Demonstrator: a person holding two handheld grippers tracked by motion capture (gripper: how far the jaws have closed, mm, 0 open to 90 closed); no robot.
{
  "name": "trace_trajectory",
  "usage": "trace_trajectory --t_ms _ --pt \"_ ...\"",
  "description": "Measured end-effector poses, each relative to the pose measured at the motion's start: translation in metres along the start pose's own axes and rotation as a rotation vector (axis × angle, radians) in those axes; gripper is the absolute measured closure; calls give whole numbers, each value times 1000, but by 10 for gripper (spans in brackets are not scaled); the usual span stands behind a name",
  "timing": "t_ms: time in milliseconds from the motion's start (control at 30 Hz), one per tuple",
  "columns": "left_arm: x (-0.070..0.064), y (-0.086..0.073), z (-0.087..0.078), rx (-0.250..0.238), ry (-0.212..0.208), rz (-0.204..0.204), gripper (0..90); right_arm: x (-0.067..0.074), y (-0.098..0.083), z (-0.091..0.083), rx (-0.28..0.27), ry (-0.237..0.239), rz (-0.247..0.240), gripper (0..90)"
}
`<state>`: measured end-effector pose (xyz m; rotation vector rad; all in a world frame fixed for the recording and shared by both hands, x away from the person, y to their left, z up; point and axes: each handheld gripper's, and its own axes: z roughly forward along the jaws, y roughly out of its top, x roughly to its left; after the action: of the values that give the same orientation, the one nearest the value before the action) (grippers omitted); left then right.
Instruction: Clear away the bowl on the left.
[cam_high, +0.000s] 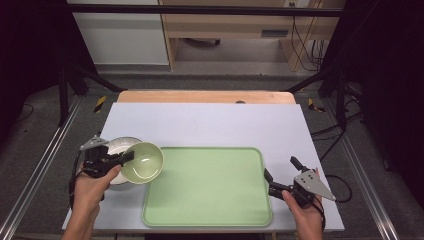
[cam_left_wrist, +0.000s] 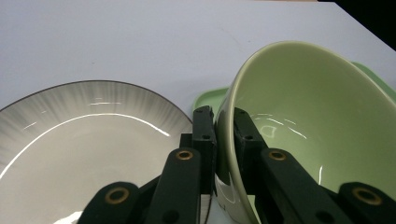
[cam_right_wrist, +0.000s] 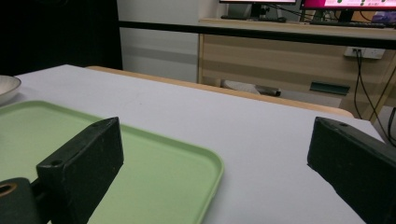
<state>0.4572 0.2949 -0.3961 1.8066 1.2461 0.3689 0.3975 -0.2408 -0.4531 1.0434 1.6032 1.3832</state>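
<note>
Writing: no brand, label or legible text on any item; the screens at the top right of the right gripper view are too small to read.
Table (cam_high: 210, 125): pale grey-white sheet over a wooden top, filling the middle of the high view; the wood shows as a strip along the far edge.
Tray (cam_high: 210, 192): light green, rectangular with rounded corners, flat on the sheet at lower centre of the high view, long axis running left to right; its near corner also lies at lower left of the right gripper view (cam_right_wrist: 187, 186).
Plate (cam_high: 116, 146): white with a dark rim, at left of the high view, just beside the tray's left edge, partly covered by the bowl; flat on the sheet at lower left of the left gripper view (cam_left_wrist: 84, 140).
Bowl (cam_high: 143, 162): pale green, tilted, opening facing up and toward the lower right of the frame; it overlaps the plate and the tray's upper left corner. Whether it touches either cannot be told.
Left gripper (cam_high: 127, 157): at left of the high view, held by the left hand (cam_high: 92, 187); jaws nearly closed, pinching the bowl's rim (cam_left_wrist: 224, 135), one jaw outside the wall and one inside.
Right gripper (cam_high: 282, 175): at lower right of the high view, just beside the tray's right edge, held by the right hand (cam_high: 305, 212); jaws spread wide, holding nothing.
</note>
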Motion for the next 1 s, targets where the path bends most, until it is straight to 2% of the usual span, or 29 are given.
trace_trajectory --t_ms 100,200,367,633,900,1000 --pt "-8 1 5 11 -26 7 823 -2 0 -4 -5 -7 -5 37" --pt "-11 2 7 13 -34 12 822 -3 -1 -5 -1 -4 -5 37" --pt "-25 2 16 31 -57 41 822 -3 0 -6 -9 -1 8 37" --pt "-39 2 30 52 -77 68 822 1 0 -5 3 2 6 38" --pt "-51 3 43 73 -102 77 822 1 0 -3 0 15 6 39" --pt "-58 4 50 87 -114 95 822 1 0 -3 5 14 5 39"
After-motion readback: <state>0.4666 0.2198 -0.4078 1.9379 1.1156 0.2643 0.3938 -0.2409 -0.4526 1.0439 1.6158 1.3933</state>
